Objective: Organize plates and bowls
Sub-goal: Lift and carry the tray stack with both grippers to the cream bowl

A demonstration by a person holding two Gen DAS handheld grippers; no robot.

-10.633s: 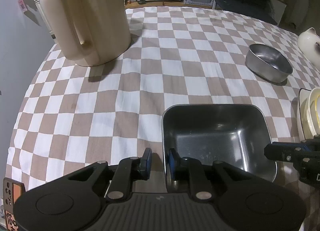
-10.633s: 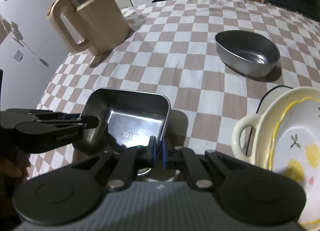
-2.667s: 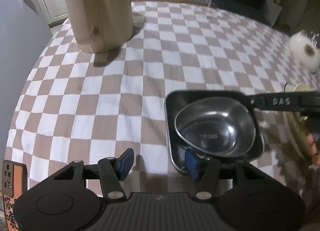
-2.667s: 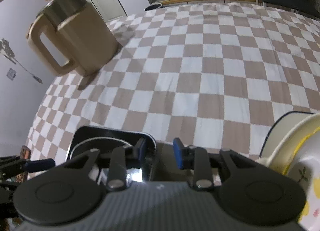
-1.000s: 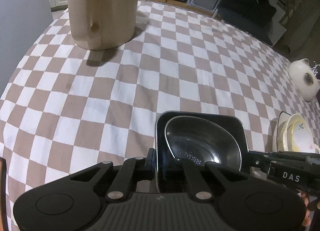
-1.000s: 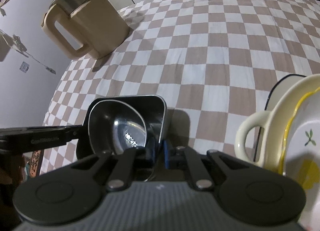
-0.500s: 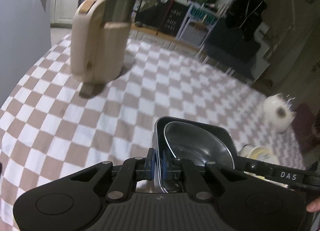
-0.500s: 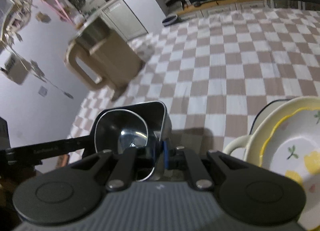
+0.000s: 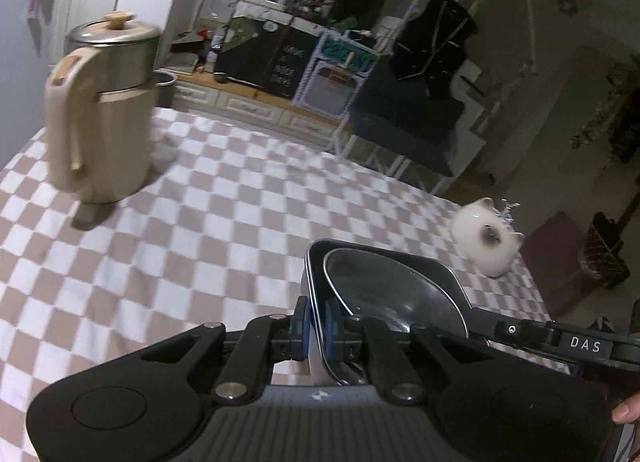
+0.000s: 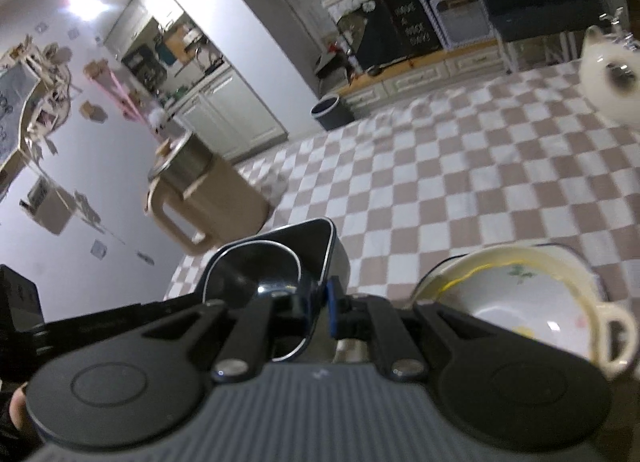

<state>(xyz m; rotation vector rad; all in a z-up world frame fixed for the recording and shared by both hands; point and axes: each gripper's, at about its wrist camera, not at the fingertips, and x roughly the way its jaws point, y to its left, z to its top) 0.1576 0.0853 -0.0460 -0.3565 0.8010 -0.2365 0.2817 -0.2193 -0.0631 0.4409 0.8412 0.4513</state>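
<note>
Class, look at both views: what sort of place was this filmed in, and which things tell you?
Most likely a home kitchen or dining area: a table with a checked tablecloth, white cabinets behind, and a beige kettle on the table.

Both cams sit right behind their own fingers, angled down across the checked tablecloth (image 9: 224, 230). The left one looks from one side of the square metal tray (image 9: 436, 274), beige jug (image 9: 100, 122) far off to its left. The right one views the same tray (image 10: 316, 246) from the opposite side, very close, with that jug (image 10: 208, 198) beyond it.
</note>
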